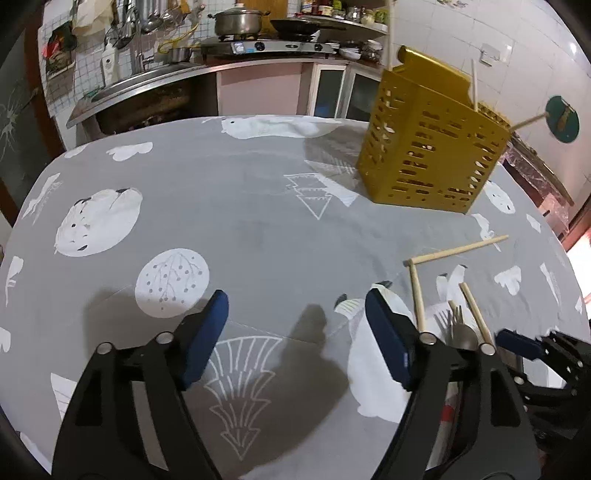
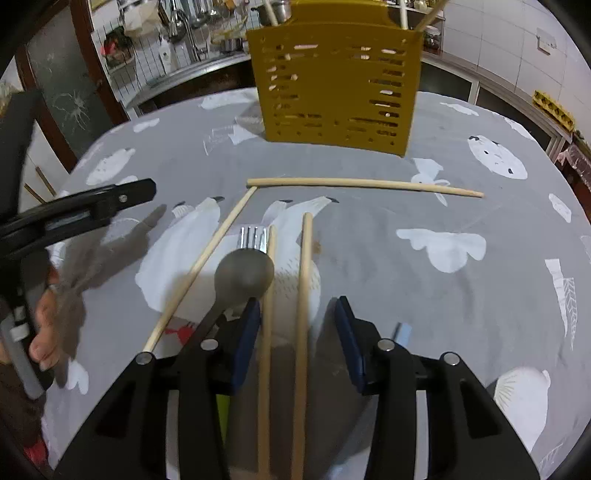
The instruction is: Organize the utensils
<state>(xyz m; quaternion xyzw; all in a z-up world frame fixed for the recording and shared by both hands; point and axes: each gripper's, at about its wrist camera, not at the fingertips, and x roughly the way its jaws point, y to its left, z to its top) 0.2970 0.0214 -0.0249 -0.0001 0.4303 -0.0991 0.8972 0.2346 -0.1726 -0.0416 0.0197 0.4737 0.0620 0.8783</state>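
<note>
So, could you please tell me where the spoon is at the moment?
In the right wrist view the spoon lies on the table just ahead of the right gripper, its bowl over the fork, between two chopsticks.

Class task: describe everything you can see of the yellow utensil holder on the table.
The yellow utensil holder is a box-shaped caddy, apparently plastic, its walls pierced by rows of slots. It stands upright on the grey patterned tablecloth, at the far side. Several pale chopsticks already stand inside, poking above the rim. No gripper touches it.

Bare cloth [image 1: 240,229] lies open leftward; loose chopsticks [image 2: 364,183] lie before the yellow caddy [image 2: 334,85].
</note>
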